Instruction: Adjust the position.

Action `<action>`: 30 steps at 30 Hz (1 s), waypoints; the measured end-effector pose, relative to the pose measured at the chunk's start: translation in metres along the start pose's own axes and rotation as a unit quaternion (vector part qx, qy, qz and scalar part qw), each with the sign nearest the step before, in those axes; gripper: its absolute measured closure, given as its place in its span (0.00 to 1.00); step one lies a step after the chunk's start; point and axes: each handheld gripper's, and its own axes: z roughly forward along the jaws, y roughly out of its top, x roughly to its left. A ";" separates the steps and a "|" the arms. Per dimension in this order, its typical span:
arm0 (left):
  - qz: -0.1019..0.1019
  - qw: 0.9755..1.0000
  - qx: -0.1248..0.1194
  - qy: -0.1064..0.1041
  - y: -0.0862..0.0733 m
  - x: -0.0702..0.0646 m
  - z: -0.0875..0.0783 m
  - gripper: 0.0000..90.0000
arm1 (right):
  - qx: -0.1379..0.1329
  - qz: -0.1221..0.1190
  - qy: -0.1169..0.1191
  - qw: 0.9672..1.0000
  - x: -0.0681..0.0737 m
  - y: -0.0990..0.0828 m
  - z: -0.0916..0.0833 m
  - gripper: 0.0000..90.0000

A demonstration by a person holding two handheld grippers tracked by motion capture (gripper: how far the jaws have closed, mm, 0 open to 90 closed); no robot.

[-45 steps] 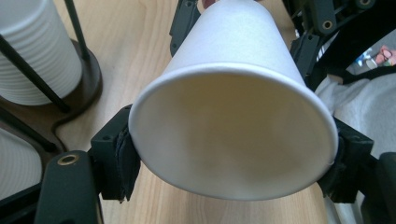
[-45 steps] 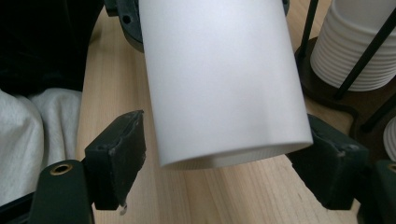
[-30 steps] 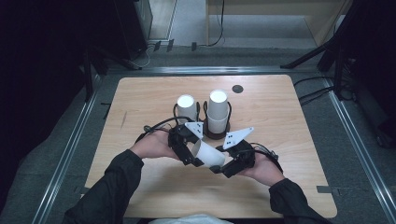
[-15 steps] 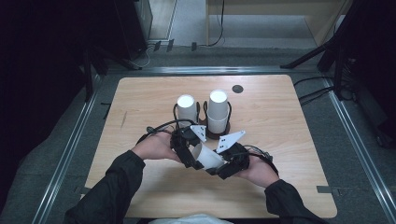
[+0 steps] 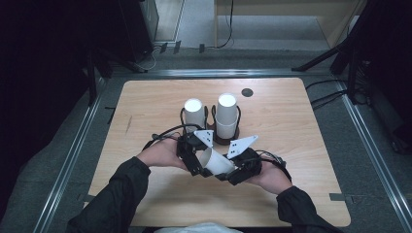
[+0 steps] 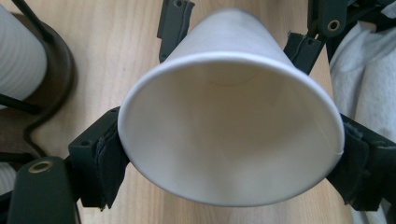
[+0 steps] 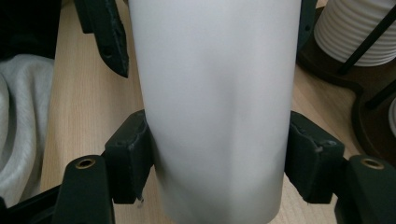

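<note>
We hold one white paper cup [image 5: 217,164] sideways, low over the table [image 5: 145,102], our right gripper [image 5: 236,171] having just closed on its narrow end, while our left gripper [image 5: 197,162], jaws just widened yet touching the rim, hands it over.

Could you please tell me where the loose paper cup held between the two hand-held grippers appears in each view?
High view: paper cup lying low centre, between both hands.
Left gripper view: paper cup, open mouth facing the camera.
Right gripper view: paper cup, side wall, centre.
Shared landmark: cup holder with stacked cups.
</note>
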 end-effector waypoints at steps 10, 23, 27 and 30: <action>-0.032 0.997 -0.073 -0.001 -0.011 0.005 -0.014 0.11 | -0.038 0.007 0.005 0.999 -0.006 0.002 -0.013 0.35; -0.068 0.990 -0.125 0.001 -0.027 -0.001 -0.019 0.14 | -0.066 0.014 0.028 0.997 -0.013 0.009 -0.014 0.35; -0.079 0.986 -0.145 0.007 -0.029 -0.003 -0.022 0.14 | -0.071 0.019 0.037 0.997 -0.016 0.009 -0.013 0.35; -0.090 0.983 -0.161 0.015 -0.031 -0.003 -0.025 0.14 | -0.073 0.019 0.041 0.996 -0.017 0.010 -0.012 0.35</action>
